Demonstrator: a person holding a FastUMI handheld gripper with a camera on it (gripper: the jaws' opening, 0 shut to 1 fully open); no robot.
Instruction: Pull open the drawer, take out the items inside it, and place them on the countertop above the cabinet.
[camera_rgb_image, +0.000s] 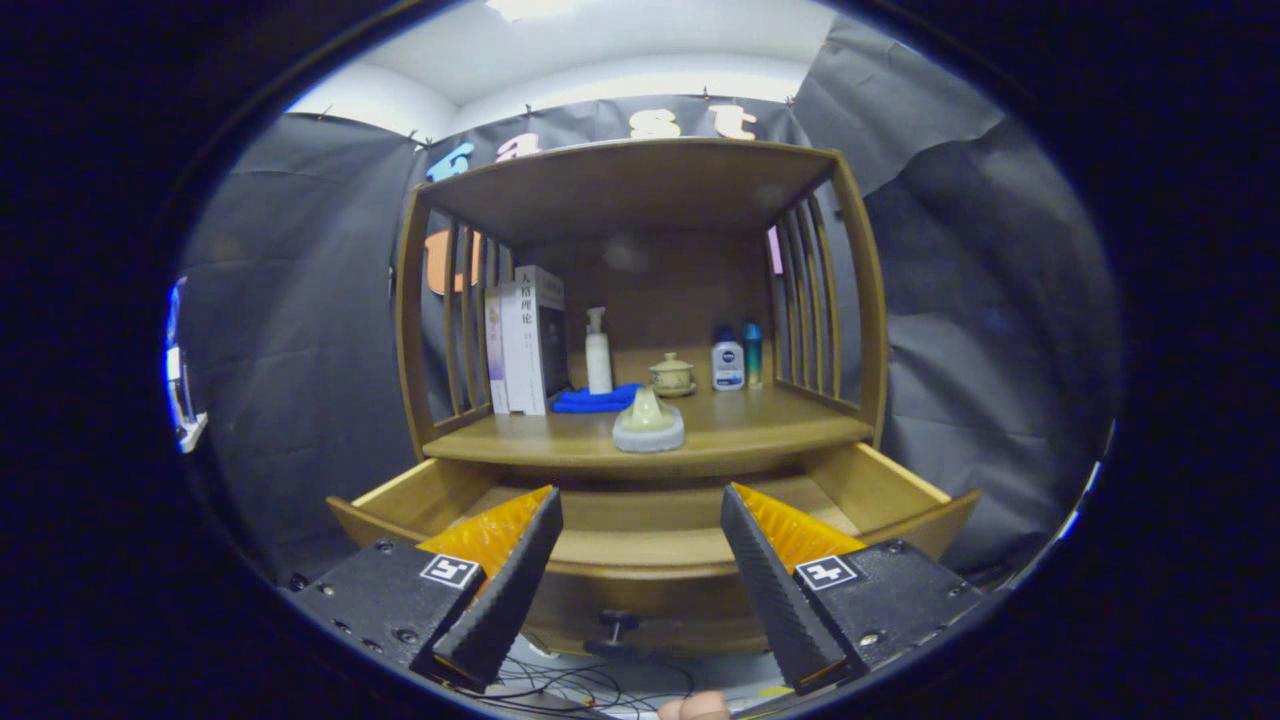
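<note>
**Drawer Open, Fingers Spread and Empty**

Hovering in front of the wooden cabinet (640, 300), with the gripper (640, 520) held wide apart and clasping nothing. Showing two black ribbed fingers (510, 590) with orange backing, angled outward, one to each side of the drawer's front panel. Framing the pulled-out drawer (640, 550) between and just beyond the fingertips; seeing only bare wood in the visible part of its inside, the front portion being hidden behind the front panel. Noting a small dark knob (617, 628) on the drawer front, low between the fingers and untouched.

Sitting on the countertop (740, 425) directly above the drawer: a pale, cone-topped item on a round grey base (649, 424), near the front edge and in line with the gap between the fingers. Standing farther back: upright books (525, 340) at the left, a white pump bottle (598, 352), a folded blue cloth (596, 400), a small lidded cup (671, 375), and two small bottles (738, 357) toward the right.

Trailing under the drawer: thin cables (560, 685). Peeking in beneath the fingers: a fingertip of a person (692, 706).
</note>
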